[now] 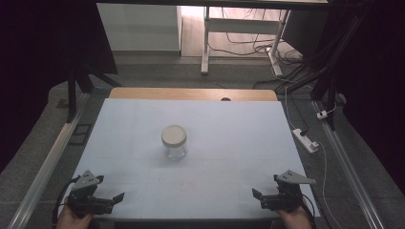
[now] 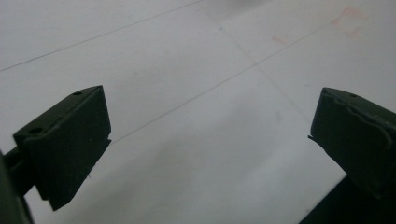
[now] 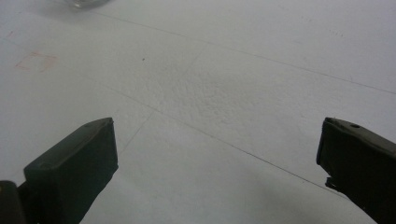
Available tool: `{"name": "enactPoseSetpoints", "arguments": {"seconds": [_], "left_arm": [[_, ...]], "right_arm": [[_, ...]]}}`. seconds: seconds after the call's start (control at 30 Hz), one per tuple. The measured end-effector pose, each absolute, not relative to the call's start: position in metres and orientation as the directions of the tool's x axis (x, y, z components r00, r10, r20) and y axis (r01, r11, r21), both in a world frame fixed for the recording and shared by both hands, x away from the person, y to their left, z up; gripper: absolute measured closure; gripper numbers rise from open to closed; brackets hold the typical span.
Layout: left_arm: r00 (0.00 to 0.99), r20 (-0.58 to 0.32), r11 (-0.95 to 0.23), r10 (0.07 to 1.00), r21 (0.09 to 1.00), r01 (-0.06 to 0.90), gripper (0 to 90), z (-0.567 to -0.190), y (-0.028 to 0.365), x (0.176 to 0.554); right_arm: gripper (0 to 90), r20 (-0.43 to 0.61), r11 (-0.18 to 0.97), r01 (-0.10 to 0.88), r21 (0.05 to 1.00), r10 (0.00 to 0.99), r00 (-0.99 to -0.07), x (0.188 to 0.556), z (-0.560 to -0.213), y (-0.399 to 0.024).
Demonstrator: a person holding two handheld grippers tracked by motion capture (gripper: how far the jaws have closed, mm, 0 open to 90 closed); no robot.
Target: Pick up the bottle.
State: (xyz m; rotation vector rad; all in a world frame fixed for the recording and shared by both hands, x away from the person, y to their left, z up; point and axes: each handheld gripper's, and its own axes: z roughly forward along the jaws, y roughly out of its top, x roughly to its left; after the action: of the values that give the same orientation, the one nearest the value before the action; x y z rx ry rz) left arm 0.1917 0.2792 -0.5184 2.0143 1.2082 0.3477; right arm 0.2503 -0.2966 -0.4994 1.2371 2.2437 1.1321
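Midway up the table [image 1: 119, 124] — a jar [image 1: 174, 142], well apart from both gaping claws — left claw [image 1: 109, 199], right claw [image 1: 263, 196]

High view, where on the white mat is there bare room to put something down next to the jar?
Nearly all of the white mat is bare. The lidded glass jar stands alone near the middle, with wide patches to its left, right and behind it toward the wooden table edge. The near strip is tighter: the left tool and right tool rest at its corners, both open.

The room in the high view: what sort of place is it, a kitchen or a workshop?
Probably a lab or recording workspace, not a kitchen. A white-covered table holds just one lidded glass jar, cables and a power strip lie on the grey floor, and dark frame legs flank it.
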Motion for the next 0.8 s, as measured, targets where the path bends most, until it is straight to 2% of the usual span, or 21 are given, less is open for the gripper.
{"name": "enactPoseSetpoints", "arguments": {"seconds": [0.07, 0.8], "left_arm": [[0.55, -0.181, -0.264, 0.815, 0.729, 0.632, 0.0, -0.518, 0.279, 0.194], [0.659, -0.125, -0.345, 0.741, 0.771, 0.535, 0.0, -0.518, 0.261, 0.215]], "right_arm": [[0.0, 0.078, 0.307, 0.553, 0.775, 0.821, -0.565, 0.25, -0.5, -0.296], [0.0, 0.079, 0.327, 0.558, 0.763, 0.809, -0.582, 0.252, -0.5, -0.294]]}}
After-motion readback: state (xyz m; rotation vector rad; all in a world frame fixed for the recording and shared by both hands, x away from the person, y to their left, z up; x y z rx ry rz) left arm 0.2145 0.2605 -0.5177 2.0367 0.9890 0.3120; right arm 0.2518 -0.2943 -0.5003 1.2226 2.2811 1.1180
